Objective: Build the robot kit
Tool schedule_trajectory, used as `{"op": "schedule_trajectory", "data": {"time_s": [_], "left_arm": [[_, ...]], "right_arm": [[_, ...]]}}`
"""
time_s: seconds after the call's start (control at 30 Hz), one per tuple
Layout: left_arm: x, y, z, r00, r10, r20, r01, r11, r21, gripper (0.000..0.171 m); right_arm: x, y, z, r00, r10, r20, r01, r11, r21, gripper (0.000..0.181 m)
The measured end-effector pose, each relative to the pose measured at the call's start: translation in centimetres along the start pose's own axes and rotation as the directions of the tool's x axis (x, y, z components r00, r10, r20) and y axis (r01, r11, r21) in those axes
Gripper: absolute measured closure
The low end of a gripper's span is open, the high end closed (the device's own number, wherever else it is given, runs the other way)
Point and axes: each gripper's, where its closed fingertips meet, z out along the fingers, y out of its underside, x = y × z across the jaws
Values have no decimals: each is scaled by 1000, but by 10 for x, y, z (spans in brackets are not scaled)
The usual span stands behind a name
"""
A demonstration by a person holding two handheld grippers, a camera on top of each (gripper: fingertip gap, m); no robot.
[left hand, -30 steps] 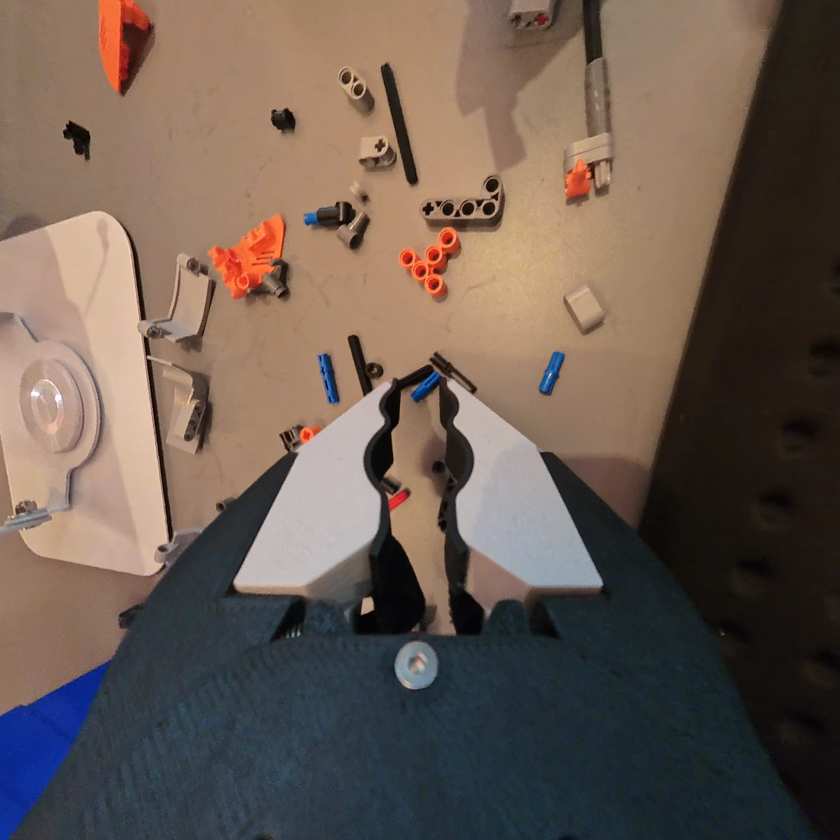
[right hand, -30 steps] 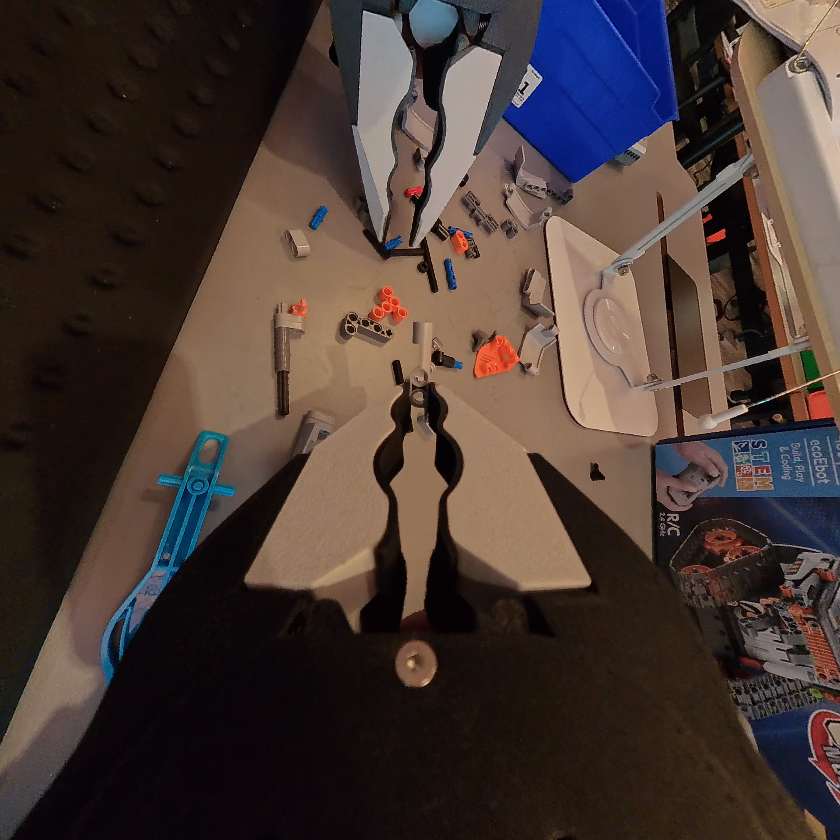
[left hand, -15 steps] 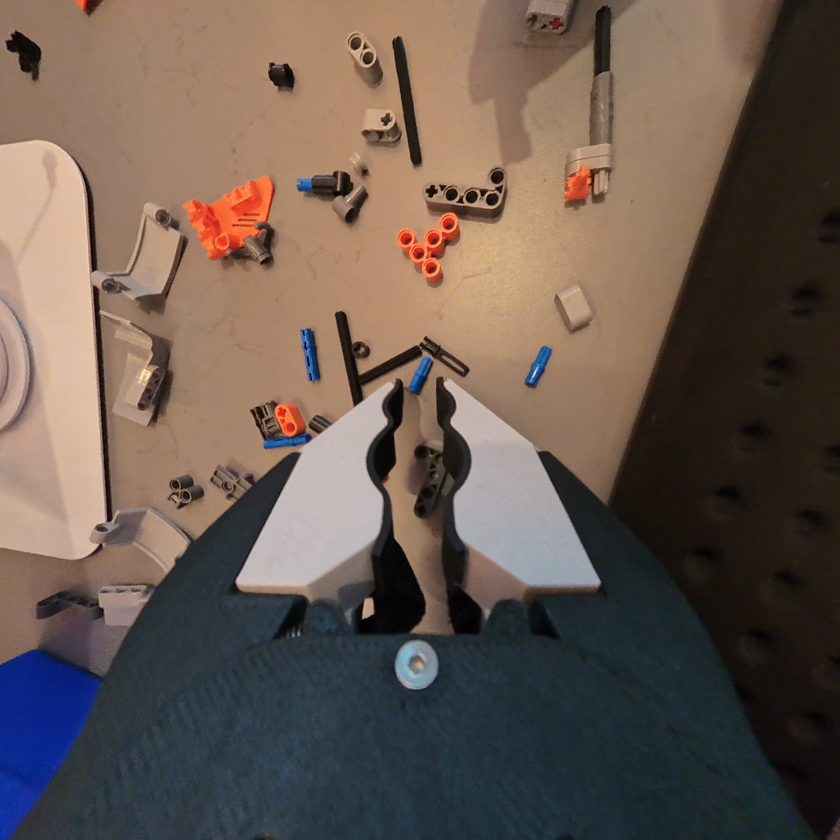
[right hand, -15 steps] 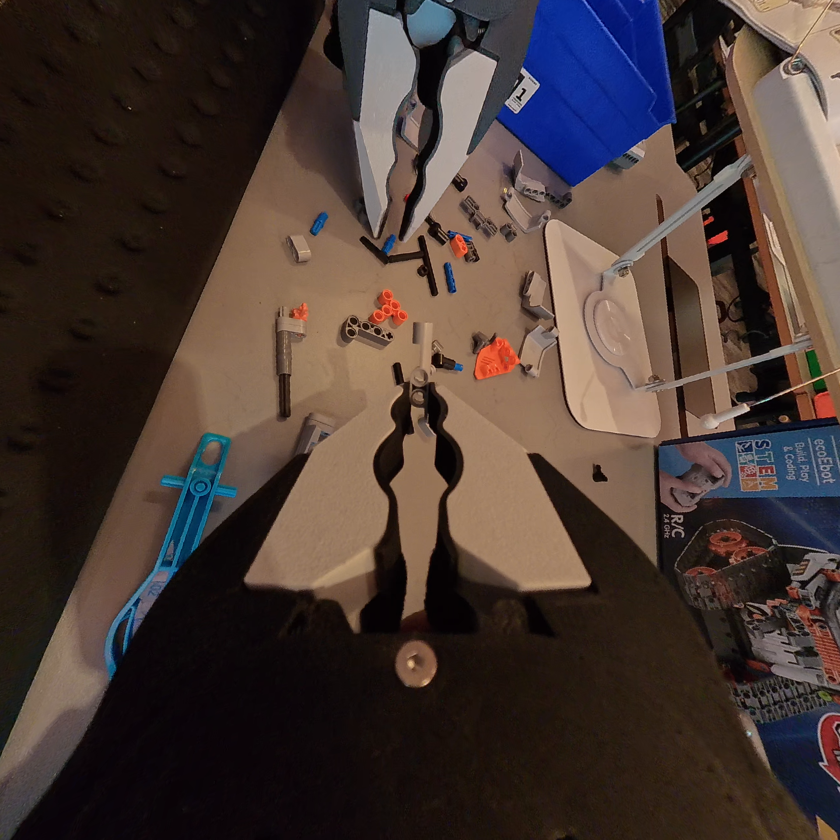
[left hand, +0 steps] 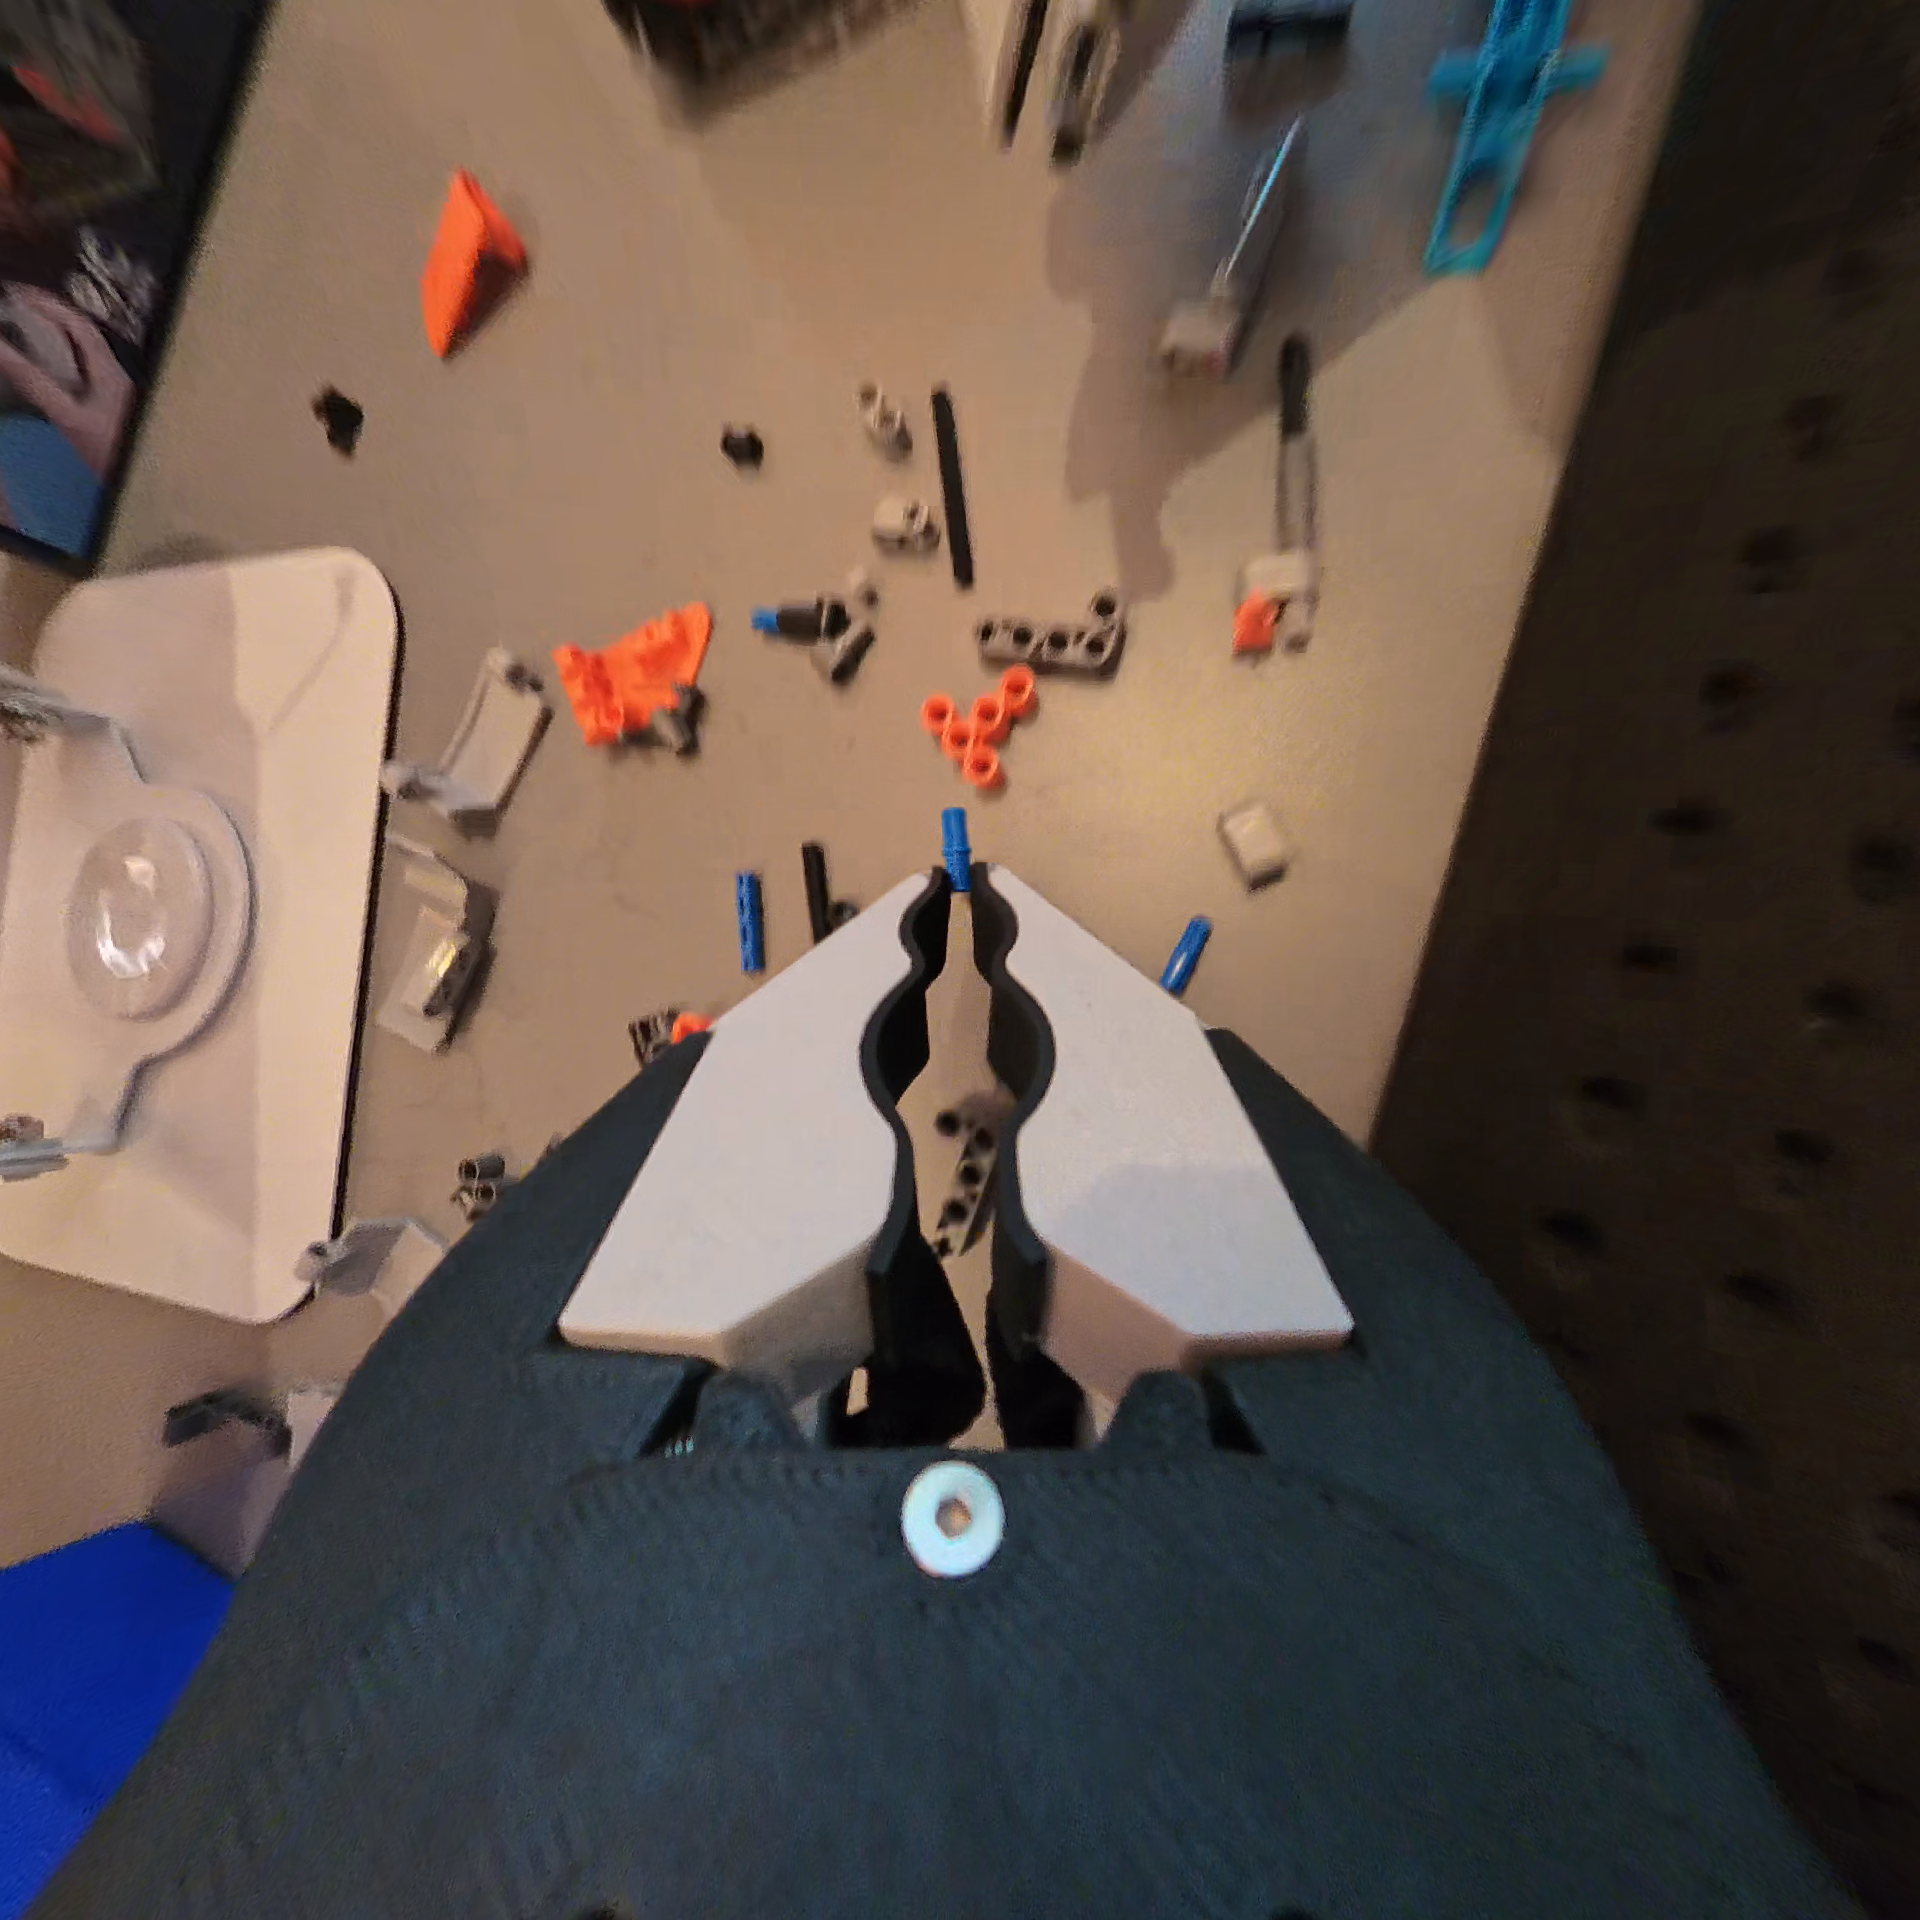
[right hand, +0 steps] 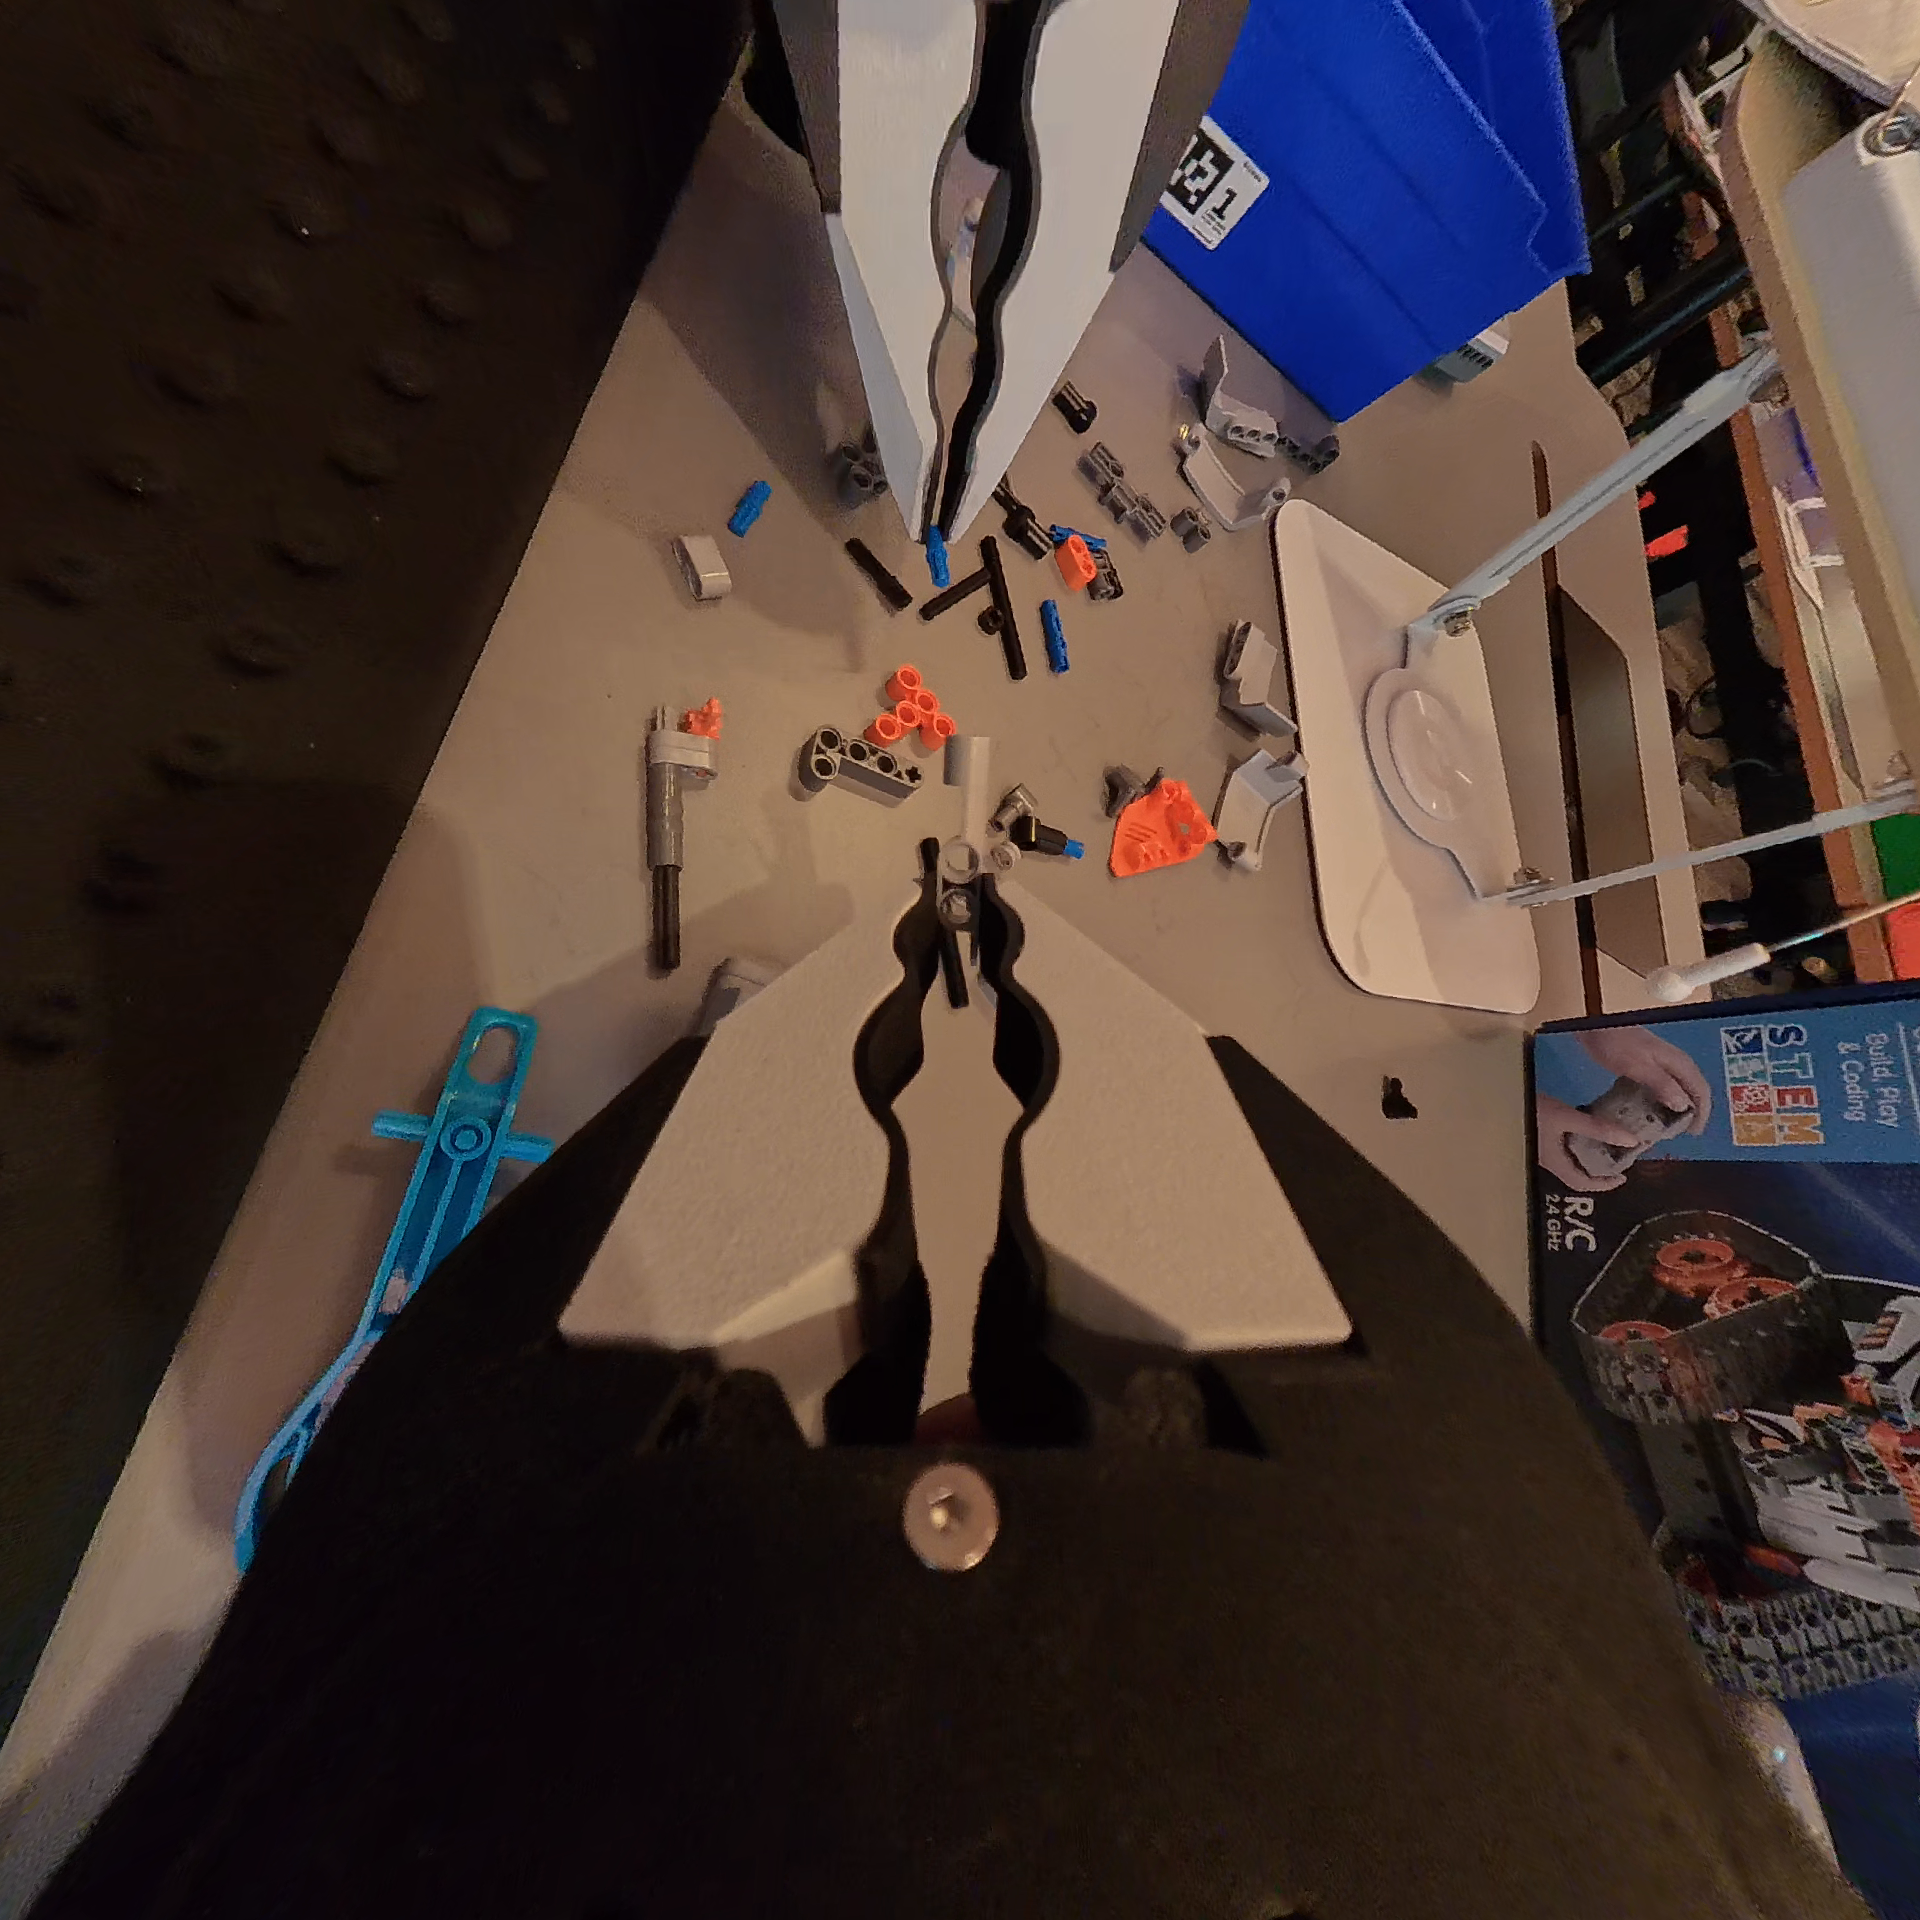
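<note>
The left gripper [left hand: 958, 896] has its jaws drawn nearly together at the tips, pinching a small blue pin [left hand: 954, 847] that sticks out past the fingertips. In the right wrist view the same pin [right hand: 937, 554] hangs at the tip of that gripper, just above the scattered parts. Beneath its fingers a grey holed beam [left hand: 968, 1179] lies on the table.

The right gripper [right hand: 958, 902] is closed narrowly on a small grey connector assembly [right hand: 960, 881], with a black axle [right hand: 952, 961] running back between the fingers and a pale grey stem reaching forward.

The grey table [right hand: 1091, 977] is littered with building parts: from the left, a turquoise tool [right hand: 447, 1174], a grey-and-black shaft piece [right hand: 667, 821], an orange ring cluster [right hand: 914, 712], an orange panel [right hand: 1155, 829], then a white tray [right hand: 1382, 914] at the right. A blue bin [right hand: 1382, 197] stands at the far right, a printed kit box [right hand: 1745, 1299] near right. A dark studded mat [right hand: 260, 416] borders the table's left edge.
</note>
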Motion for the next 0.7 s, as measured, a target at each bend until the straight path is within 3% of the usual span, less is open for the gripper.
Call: {"op": "schedule_trajectory", "data": {"time_s": [0.3,0.7], "left_arm": [[27,-53,18,990,105,99,-113,990,82,170],[19,-56,29,939,224,262,-233,973,3,170]], "right_arm": [[-14,13,19,989,-149,-3,146,974,-173,177],[-14,27,29,981,-195,-7,185,940,-287,178]]}}
